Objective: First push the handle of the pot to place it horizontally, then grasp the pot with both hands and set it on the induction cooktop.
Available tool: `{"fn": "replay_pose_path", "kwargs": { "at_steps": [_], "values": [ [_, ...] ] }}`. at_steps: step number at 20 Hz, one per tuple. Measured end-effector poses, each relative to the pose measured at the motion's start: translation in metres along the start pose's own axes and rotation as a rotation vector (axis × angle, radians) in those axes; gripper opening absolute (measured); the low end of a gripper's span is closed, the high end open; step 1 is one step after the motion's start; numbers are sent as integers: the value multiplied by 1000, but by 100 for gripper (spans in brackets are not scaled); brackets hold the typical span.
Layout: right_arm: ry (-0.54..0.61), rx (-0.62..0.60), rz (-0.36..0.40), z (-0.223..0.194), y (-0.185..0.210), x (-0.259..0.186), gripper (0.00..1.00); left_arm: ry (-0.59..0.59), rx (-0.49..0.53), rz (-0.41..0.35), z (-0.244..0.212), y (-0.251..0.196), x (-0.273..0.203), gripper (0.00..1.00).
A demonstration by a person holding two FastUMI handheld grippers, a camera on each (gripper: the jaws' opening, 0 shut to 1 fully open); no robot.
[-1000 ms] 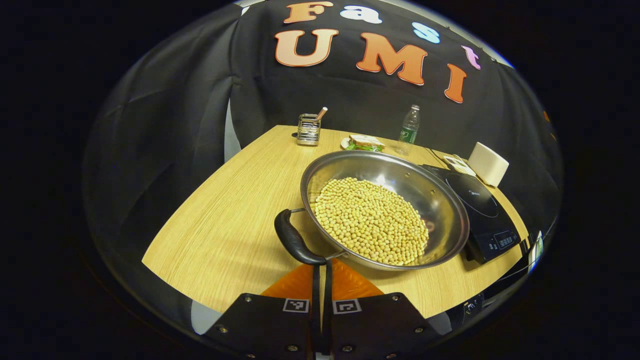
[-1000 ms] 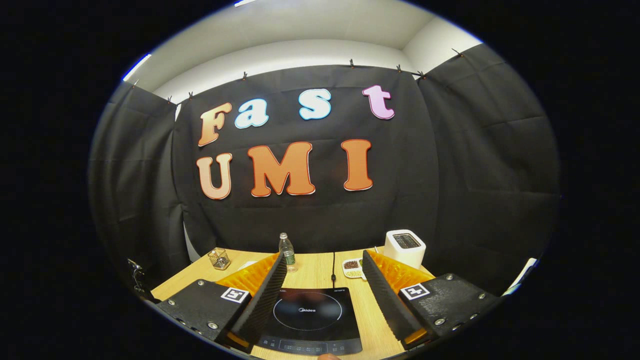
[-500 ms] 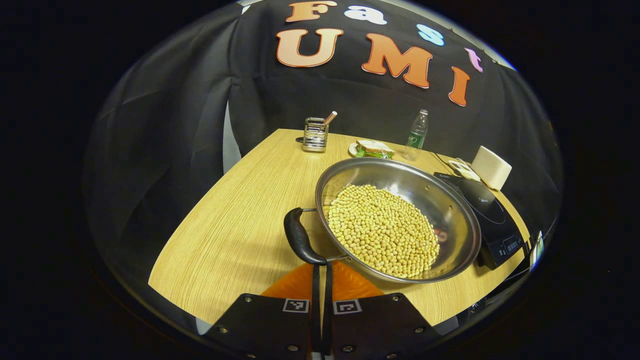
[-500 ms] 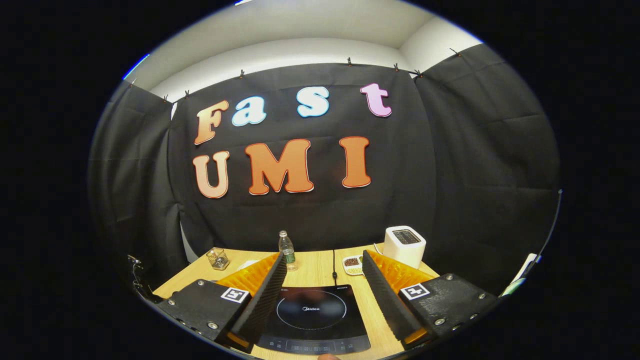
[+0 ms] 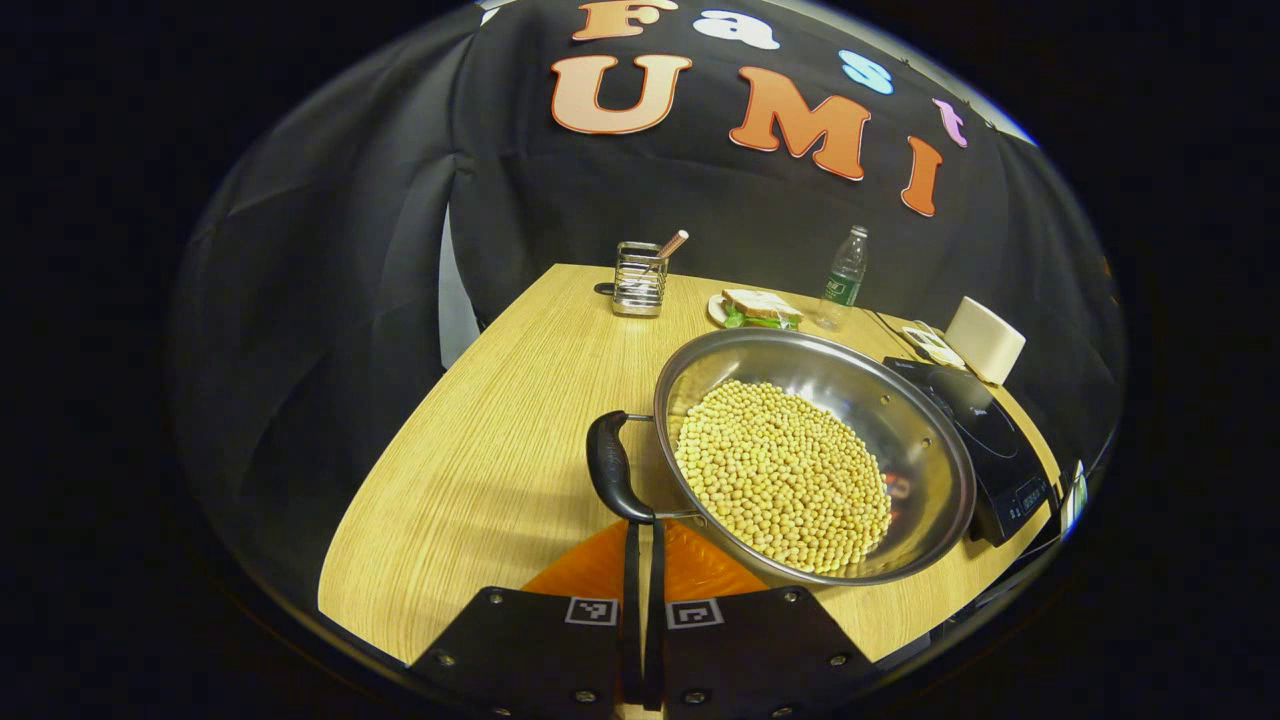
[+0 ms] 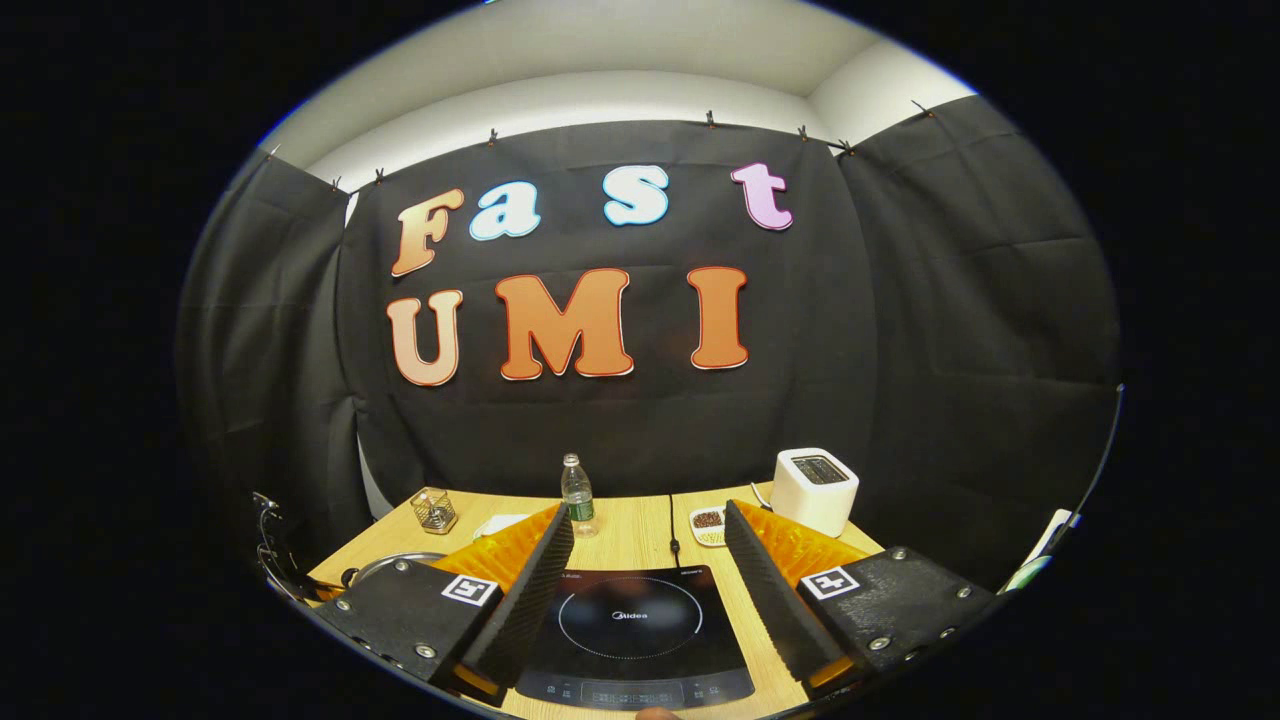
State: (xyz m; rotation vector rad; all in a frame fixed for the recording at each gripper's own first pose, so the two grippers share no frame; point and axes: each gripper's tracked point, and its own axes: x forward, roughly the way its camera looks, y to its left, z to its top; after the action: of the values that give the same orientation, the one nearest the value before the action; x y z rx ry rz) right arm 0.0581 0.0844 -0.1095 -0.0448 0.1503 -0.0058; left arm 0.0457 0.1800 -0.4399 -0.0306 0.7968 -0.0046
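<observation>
A wide steel pot (image 5: 900, 420) with yellow beans (image 5: 785, 475) in it sits on the wooden table in the left gripper view. Its black handle (image 5: 608, 475) points toward the table's left side. My left gripper (image 5: 641, 530) is shut, empty, with its tips right at the near end of that handle. The black induction cooktop (image 5: 985, 440) lies just right of the pot, touching or nearly so. In the right gripper view my right gripper (image 6: 648, 515) hovers open over the cooktop (image 6: 630, 625), and a sliver of the pot's rim (image 6: 395, 562) shows at the lower left.
Along the table's far edge stand a wire utensil holder (image 5: 640, 280), a plate with a sandwich (image 5: 760, 308), a water bottle (image 5: 845, 265) and a white toaster (image 5: 985, 340). A small dish (image 6: 708, 525) and a cable lie behind the cooktop. Bare tabletop spreads left of the pot.
In the left gripper view the pot and its handle have slid rightward and nearer the cooktop. The pot's rim has come into the right gripper view. The right gripper stays open.
</observation>
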Motion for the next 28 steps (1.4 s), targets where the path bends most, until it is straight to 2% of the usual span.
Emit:
{"fn": "replay_pose_path", "kwargs": {
  "at_steps": [17, 21, 24, 27, 28],
  "values": [
    [60, -39, 11, -39, 28, 15, 95, -9, -32, -27, 18, 13, 12, 3],
    [74, -26, 20, -53, 47, 25, 95, -154, 12, 21, 56, 22, -11, 2],
    [87, -4, 45, -70, 76, 35, 95, -207, -9, -32, 73, 3, -15, 2],
    [154, -26, 91, -106, 112, 49, 95, -212, -11, -60, 76, -9, -5, 70],
    [178, -32, 100, -120, 122, 51, 95, -205, -4, -50, 78, -8, 0, 76]
  ]
}}
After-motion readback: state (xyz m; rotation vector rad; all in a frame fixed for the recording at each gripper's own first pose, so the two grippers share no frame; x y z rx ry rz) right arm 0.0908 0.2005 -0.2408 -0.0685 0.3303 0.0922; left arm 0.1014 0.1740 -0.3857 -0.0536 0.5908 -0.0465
